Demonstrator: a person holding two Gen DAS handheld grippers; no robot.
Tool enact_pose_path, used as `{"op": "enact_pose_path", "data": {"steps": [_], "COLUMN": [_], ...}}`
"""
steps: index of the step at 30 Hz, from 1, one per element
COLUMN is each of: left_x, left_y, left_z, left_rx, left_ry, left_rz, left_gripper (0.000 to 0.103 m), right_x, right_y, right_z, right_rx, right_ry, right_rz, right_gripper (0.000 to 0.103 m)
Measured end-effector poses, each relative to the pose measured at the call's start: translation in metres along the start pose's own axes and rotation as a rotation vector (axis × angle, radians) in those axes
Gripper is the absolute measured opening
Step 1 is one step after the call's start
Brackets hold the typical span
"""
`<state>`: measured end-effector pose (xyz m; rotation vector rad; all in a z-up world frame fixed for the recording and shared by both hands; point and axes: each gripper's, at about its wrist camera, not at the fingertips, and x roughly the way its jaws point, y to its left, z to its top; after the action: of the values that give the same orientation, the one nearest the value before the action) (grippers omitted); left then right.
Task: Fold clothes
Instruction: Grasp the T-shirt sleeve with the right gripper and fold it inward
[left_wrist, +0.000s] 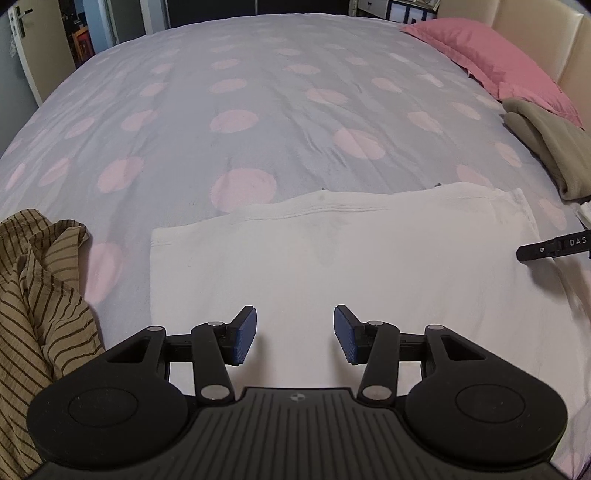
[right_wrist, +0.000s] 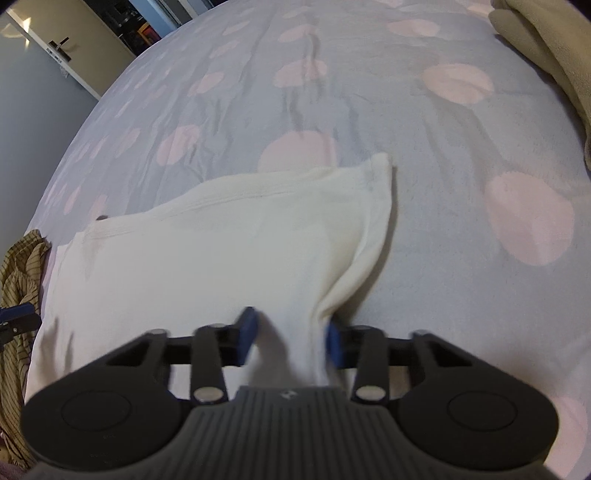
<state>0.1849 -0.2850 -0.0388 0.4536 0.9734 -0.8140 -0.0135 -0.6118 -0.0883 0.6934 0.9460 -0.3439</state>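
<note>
Left wrist view: you're holding the left gripper wide apart, gripping nothing, just above the white garment lying flat on the dotted bedspread; striped shirt is sitting crumpled at left, olive garment and pink pillow at far right. Right wrist view: your right gripper is pinching a raised fold at the white garment's right edge; frame is blurring near the pads.

A home bedroom. Ahead of the jaws spreads a bed with a grey duvet dotted pink. A pink pillow lies far right against a padded headboard; a door stands far left.
</note>
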Motion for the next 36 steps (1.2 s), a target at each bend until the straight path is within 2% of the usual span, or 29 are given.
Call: {"op": "enact_pose_path", "data": {"steps": [1,3,10,17,23,29,36], "left_x": [0.001,0.000,-0.011,-0.031,-0.047,-0.058,-0.060], "left_y": [0.000,0.003,0.021,0.040,0.047,0.055,0.071], "left_z": [0.001,0.000,-0.011,-0.025,-0.032,-0.038,-0.048], "left_rx": [-0.002,-0.003,-0.017,-0.035,-0.032,-0.022,-0.029], "left_ry": [0.002,0.003,-0.006,-0.027,-0.045,-0.056,-0.049], "left_rz": [0.003,0.010,0.038,0.041,0.023,0.012,0.036], "left_gripper": [0.044,0.044,0.044,0.044,0.044,0.044,0.044], "right_x": [0.000,-0.004,-0.028,-0.043,-0.041,-0.020,0.034], "right_y": [0.000,0.003,0.039,0.102,0.163,0.221,0.276], "right_z": [0.001,0.004,0.009,0.006,0.003,-0.001,-0.014], "right_rx": [0.004,0.013,-0.009,-0.041,-0.054,-0.069,-0.121], "right_ry": [0.002,0.002,-0.014,-0.017,-0.022,-0.004,0.058], "right_rz": [0.005,0.022,0.099,0.200,0.281,0.336,0.339], "right_gripper": [0.019,0.010,0.009,0.009,0.009,0.009,0.009]}}
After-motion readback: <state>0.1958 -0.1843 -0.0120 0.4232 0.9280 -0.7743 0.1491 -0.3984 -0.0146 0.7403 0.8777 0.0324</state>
